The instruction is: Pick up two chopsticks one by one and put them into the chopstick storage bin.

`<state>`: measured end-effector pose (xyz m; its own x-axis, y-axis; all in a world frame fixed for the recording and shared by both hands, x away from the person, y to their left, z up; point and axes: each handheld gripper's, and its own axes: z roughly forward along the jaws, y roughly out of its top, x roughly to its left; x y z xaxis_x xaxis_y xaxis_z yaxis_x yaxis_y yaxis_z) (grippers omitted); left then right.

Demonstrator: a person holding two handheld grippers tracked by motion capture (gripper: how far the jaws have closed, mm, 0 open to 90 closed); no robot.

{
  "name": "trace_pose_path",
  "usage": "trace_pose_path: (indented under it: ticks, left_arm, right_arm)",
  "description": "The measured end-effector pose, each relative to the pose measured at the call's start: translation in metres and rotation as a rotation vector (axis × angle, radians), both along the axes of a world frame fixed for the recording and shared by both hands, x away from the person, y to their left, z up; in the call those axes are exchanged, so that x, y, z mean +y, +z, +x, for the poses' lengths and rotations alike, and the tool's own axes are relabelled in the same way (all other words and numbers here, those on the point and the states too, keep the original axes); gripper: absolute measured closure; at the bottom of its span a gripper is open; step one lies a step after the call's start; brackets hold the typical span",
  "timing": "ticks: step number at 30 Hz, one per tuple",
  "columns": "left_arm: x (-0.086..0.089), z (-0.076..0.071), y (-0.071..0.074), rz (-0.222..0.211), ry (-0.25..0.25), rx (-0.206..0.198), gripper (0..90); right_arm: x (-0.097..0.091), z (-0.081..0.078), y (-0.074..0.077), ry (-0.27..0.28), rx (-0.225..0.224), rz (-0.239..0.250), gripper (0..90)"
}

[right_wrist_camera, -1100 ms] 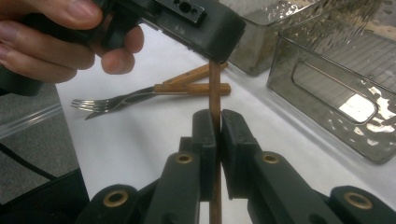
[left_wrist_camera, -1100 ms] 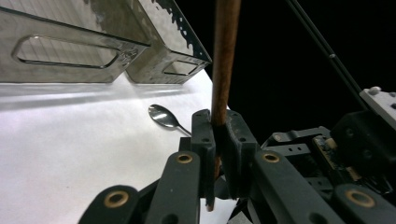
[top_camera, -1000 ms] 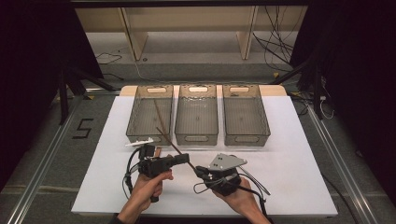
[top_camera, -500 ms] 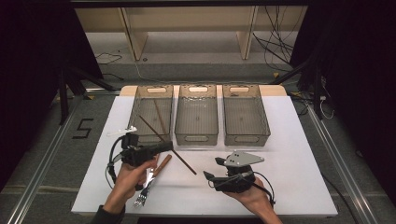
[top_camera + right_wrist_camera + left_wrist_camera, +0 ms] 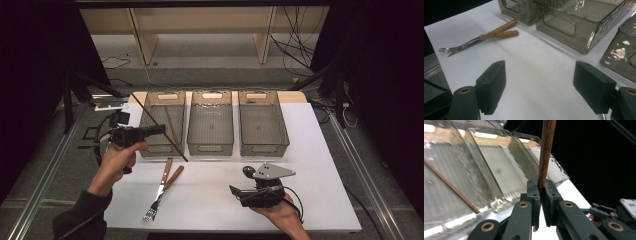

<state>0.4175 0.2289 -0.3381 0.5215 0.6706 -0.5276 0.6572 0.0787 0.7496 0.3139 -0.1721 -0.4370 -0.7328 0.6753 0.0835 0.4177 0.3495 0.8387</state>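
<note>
Above the left bin (image 5: pixel 161 122), I hold one chopstick (image 5: pixel 159 127) in the left gripper (image 5: pixel 159 130), jaws clamped on it near mid-length; the left gripper view confirms both pads pinching the brown shaft (image 5: pixel 545 150). A second ago both grippers met over the sheet's near middle with the stick between them; half a second ago the left one was already carrying it toward the bins, and now it stands higher, level with the left bin's near wall. The right gripper (image 5: pixel 241 191) has just been opening its jaws and now holds them wide apart with nothing between them, low over the white sheet (image 5: pixel 215 200). I read this as a completed handover: the left gripper alone carries the stick, and placement comes next. The stick's long axis runs diagonally in the high view, the far end pointing up-left past the bin's far-left corner, the near end pointing down-right beyond its near wall toward the middle bin (image 5: pixel 210 122). A matching chopstick (image 5: pixel 171 127) already lies inside the left bin. On the sheet just nearer, a fork (image 5: pixel 156 199) and a knife (image 5: pixel 163 180), both wooden-handled, lie together, awaiting sorting. The right bin (image 5: pixel 262 122) appears empty.
</note>
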Motion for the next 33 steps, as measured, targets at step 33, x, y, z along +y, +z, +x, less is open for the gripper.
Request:
trace_pose_path:
  ticks: [33]
  left_arm:
    - [0.006,0.109,-0.020,0.213,0.190,0.205,84.6]
  right_arm:
    - [-0.007,-0.004,0.003,-0.016,-0.019,0.020,18.0]
